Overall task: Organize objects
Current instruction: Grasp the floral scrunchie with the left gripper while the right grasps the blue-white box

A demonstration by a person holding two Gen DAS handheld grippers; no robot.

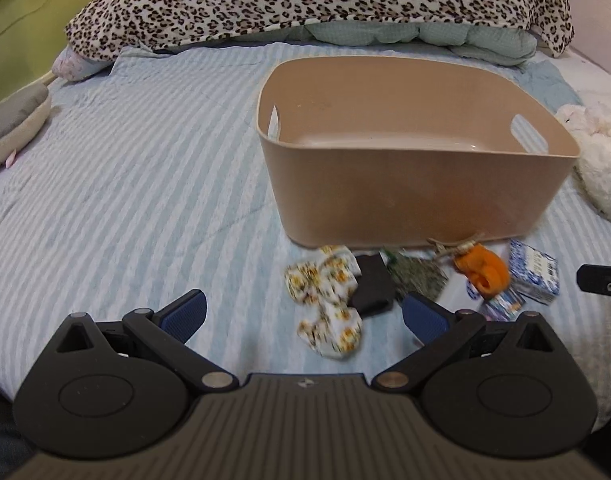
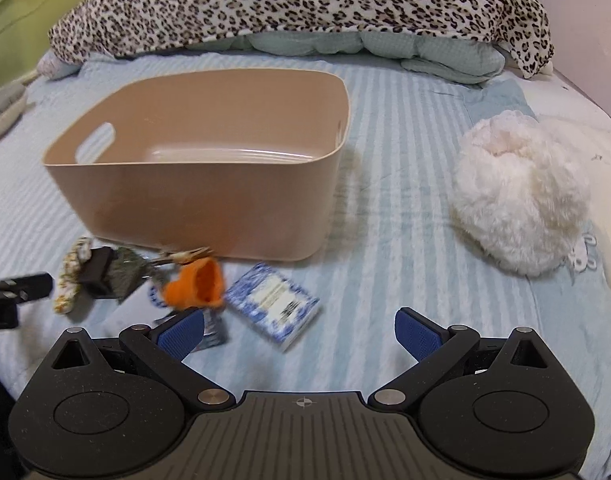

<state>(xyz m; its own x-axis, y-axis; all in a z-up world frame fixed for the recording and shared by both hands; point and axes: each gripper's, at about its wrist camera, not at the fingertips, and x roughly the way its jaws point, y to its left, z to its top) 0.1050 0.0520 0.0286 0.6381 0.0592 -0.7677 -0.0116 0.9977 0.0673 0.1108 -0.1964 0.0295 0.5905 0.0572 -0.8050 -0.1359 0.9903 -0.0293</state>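
While both claws hover spread and empty over bed (image 1: 125, 160), tan bin (image 1: 417, 200) stands upright mid-bed, nothing visible inside. Left claw (image 1: 303, 316): released. Right claw (image 2: 299, 330): released. Clutter in row just before bin's near wall: floral cloth (image 1: 325, 304), black item (image 1: 371, 288), orange piece (image 2: 195, 284), blue-white box (image 2: 273, 306). White plush (image 2: 521, 192): right of bin, apart. Leopard blanket (image 1: 305, 0): behind bin.

One tan bin (image 2: 193, 200), one fluffy white plush (image 2: 521, 196), one orange toy (image 2: 197, 284), one blue patterned box (image 2: 273, 304), one floral cloth (image 1: 329, 300), one black block (image 1: 371, 284). Two grippers, left (image 1: 305, 316) and right (image 2: 299, 330).
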